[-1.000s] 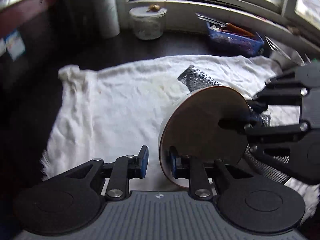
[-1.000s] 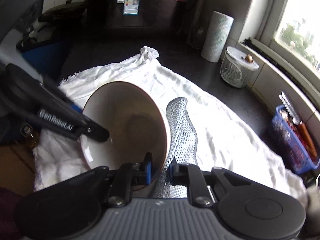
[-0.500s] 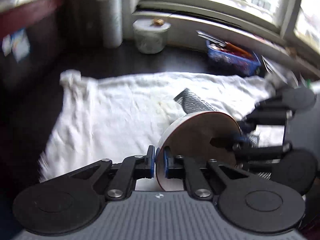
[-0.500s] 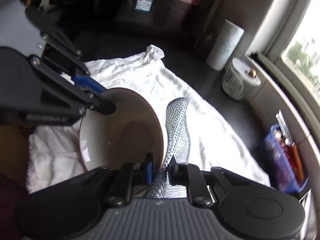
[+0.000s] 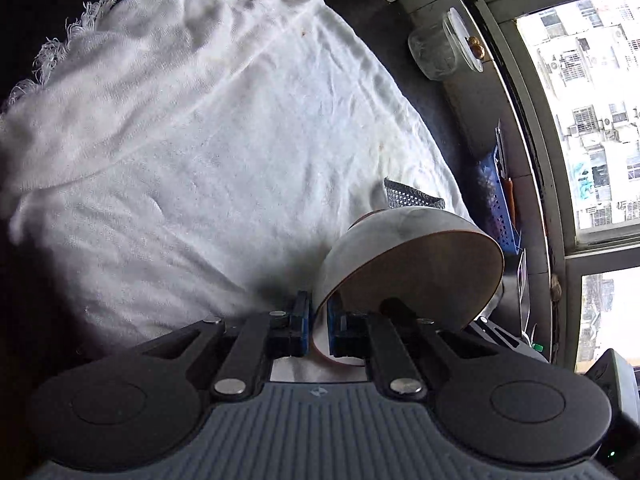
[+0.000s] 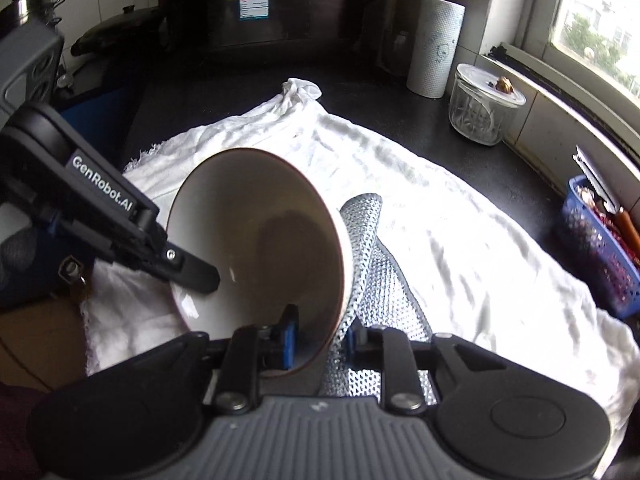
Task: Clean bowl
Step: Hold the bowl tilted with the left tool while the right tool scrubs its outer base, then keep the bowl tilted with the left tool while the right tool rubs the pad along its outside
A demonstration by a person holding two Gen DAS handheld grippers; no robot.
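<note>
A white bowl (image 6: 256, 240) with a brown rim is held tilted on its side above a white cloth (image 6: 460, 240). My left gripper (image 5: 318, 324) is shut on the bowl's rim (image 5: 408, 264); it also shows in the right wrist view (image 6: 192, 276). My right gripper (image 6: 320, 338) has its jaws apart, with the bowl's rim and a silver mesh scrubbing cloth (image 6: 372, 272) between them. The mesh lies against the bowl's outside and shows behind the bowl in the left wrist view (image 5: 408, 198).
A glass jar (image 6: 480, 108) and a paper towel roll (image 6: 434, 48) stand near the window sill. A blue basket (image 6: 600, 252) of utensils sits at the right. A large dark appliance (image 6: 264, 4) stands at the back on the black counter (image 6: 400, 112).
My left gripper closed on the bowl's rim and has rolled, so its view is turned sideways. My right gripper's jaws have widened around the rim and mesh.
</note>
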